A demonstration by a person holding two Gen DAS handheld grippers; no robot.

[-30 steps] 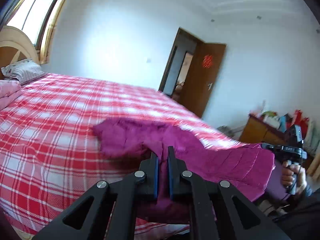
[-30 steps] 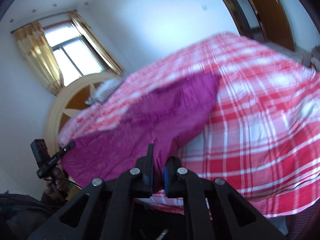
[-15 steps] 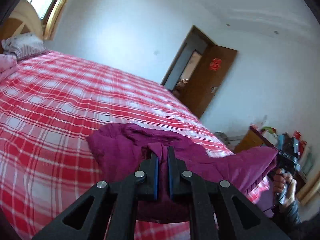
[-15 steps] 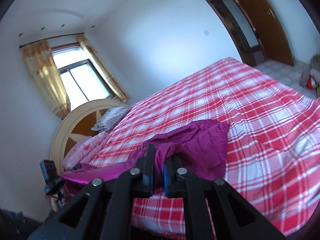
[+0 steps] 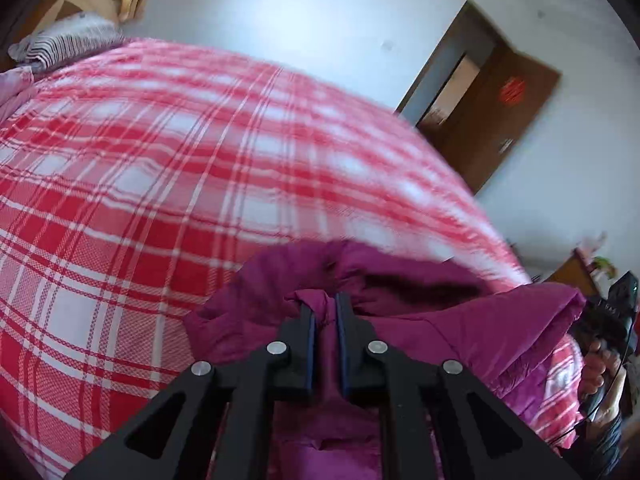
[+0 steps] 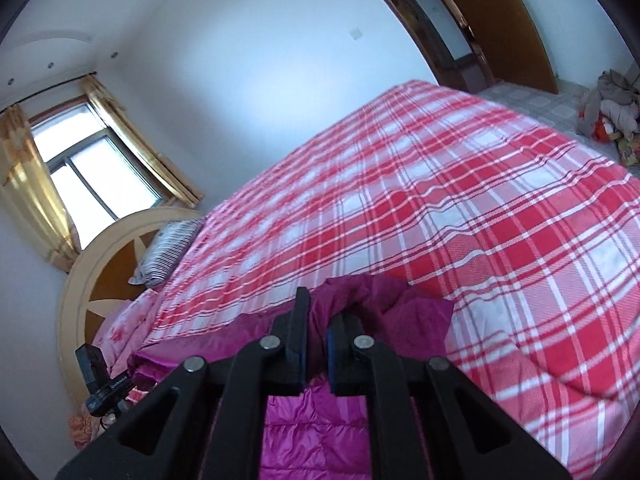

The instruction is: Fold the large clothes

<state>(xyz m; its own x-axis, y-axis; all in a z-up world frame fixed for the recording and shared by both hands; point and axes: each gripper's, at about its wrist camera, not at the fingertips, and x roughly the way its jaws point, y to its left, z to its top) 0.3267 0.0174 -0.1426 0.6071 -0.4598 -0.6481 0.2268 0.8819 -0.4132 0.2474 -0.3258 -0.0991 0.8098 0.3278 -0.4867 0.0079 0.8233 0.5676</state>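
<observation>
A magenta quilted jacket (image 5: 460, 320) lies bunched at the near edge of the red-and-white plaid bed (image 5: 180, 180). My left gripper (image 5: 325, 314) is shut on a fold of the jacket's fabric. In the right wrist view my right gripper (image 6: 317, 326) is shut on another part of the jacket (image 6: 320, 432), whose quilted lining hangs below the fingers. The right gripper also shows at the left wrist view's right edge (image 5: 608, 316), and the left gripper at the lower left of the right wrist view (image 6: 102, 384). The jacket stretches between them.
A striped pillow (image 6: 166, 250) and a pink quilt (image 6: 124, 328) lie by the round wooden headboard (image 6: 92, 276). A brown door (image 5: 504, 120) stands open beyond the bed. A pile of clothes (image 6: 612, 108) lies on the floor.
Both grippers have carried the jacket forward and down over the bed; its far part, spread flat a second ago, is now folded back into a bunch close to the fingers.
</observation>
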